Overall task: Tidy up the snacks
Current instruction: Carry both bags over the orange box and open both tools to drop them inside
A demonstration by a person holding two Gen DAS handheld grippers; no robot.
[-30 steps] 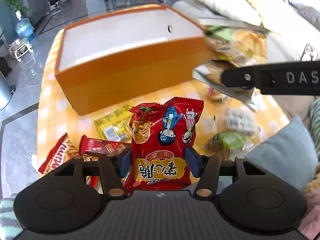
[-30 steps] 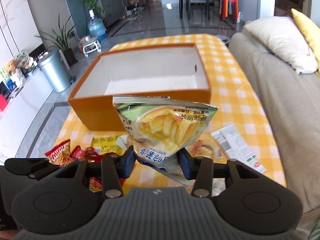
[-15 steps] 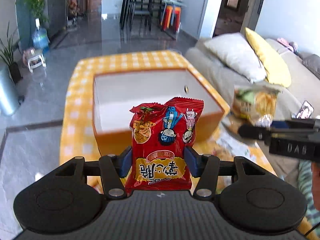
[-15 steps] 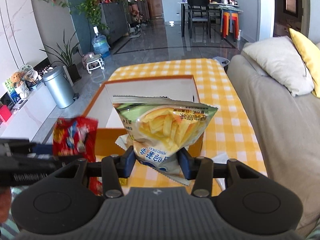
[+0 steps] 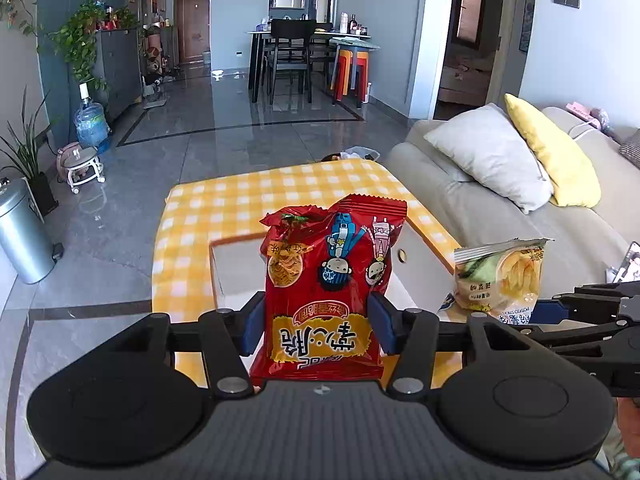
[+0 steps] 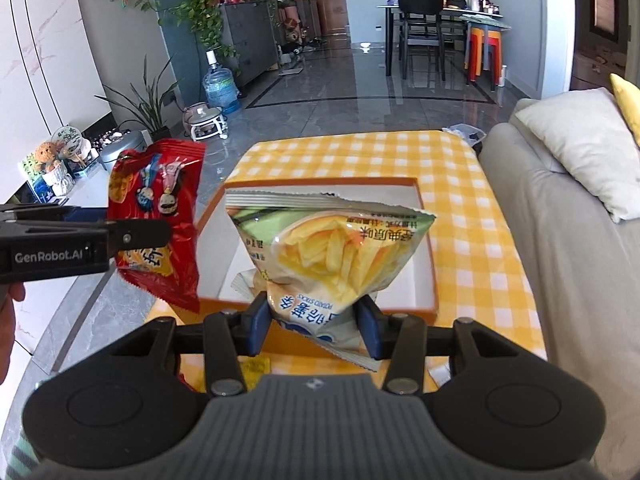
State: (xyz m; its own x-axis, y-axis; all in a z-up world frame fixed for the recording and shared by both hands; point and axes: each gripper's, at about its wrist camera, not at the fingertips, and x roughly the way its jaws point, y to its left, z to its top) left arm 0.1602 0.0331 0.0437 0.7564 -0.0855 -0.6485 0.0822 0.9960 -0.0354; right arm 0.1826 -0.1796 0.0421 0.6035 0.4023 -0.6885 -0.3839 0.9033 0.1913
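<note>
Nothing clearly boxed yet: left gripper (image 5: 317,328) clamps a red crinkled noodle-snack bag (image 5: 332,280), right gripper (image 6: 314,326) a pale potato-stick bag (image 6: 324,248), orange open cardboard box (image 6: 424,208) at twelve o'clock.

Glossy crinkled foil snack bags (image 5: 328,280), matt cardboard box (image 6: 428,256), checked cloth tablecloth (image 6: 460,184), polished tile floor (image 5: 224,128)

Grey sofa (image 5: 500,216) w/ white pillow (image 5: 488,156) & yellow pillow (image 5: 552,156); steel bin (image 5: 20,236), water jug (image 5: 91,124), dining chairs (image 5: 286,60) at back.
</note>
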